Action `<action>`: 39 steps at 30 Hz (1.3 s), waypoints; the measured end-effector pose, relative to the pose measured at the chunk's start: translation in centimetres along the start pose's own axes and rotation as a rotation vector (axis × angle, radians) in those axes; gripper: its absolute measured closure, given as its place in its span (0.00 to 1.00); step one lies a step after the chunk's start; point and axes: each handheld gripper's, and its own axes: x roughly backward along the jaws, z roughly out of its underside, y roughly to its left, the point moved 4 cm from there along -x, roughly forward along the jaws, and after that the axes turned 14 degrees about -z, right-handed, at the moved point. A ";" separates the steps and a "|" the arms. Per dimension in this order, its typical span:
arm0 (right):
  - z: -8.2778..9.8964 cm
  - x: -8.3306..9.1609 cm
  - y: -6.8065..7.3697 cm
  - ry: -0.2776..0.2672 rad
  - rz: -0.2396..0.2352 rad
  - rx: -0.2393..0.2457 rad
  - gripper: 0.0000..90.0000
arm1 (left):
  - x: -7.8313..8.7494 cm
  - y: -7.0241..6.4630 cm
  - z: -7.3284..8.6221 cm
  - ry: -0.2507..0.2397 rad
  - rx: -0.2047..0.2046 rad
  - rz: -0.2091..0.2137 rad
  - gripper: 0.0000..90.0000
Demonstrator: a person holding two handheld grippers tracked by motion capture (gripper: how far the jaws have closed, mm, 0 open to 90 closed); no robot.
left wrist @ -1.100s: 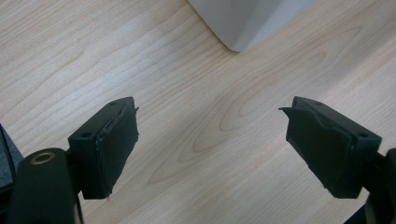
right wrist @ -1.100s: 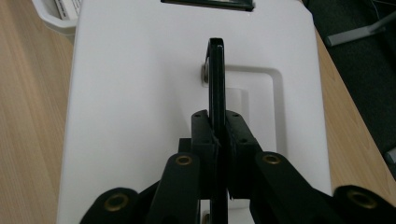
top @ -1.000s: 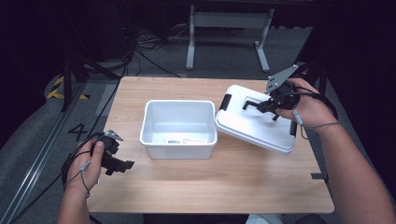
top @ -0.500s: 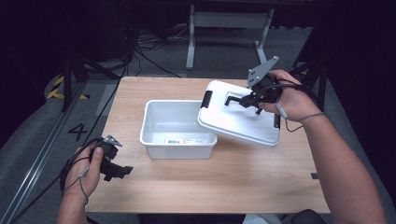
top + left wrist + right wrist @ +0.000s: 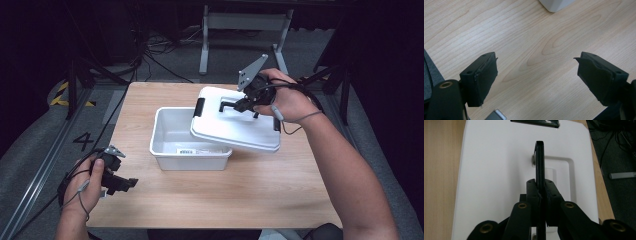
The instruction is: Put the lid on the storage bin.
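Lid carried tilted above the open bin, on the bench (image 5: 250,200).
White bin (image 5: 172,140) sits mid-bench; white lid (image 5: 235,127) hangs partly over its right half. Right hand-held gripper (image 5: 240,106) is clamped on the lid's black handle (image 5: 539,160). Left hand-held gripper (image 5: 537,75) jaws stand wide over bare wood near the bench's left edge.

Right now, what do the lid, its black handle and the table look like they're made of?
The white lid looks like moulded plastic: smooth, semi-glossy, with rounded corners and a recessed well. Its black handle, clamped by the right gripper, seems to be hard plastic, thin and slightly shiny. The table shows light wood grain with a matte finish; whether solid wood or laminate, I cannot tell.
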 end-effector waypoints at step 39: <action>-8.8 -8.0 -0.4 0.033 -0.106 0.141 0.94 | -0.5 0.9 -1.5 -0.020 -0.012 0.034 0.19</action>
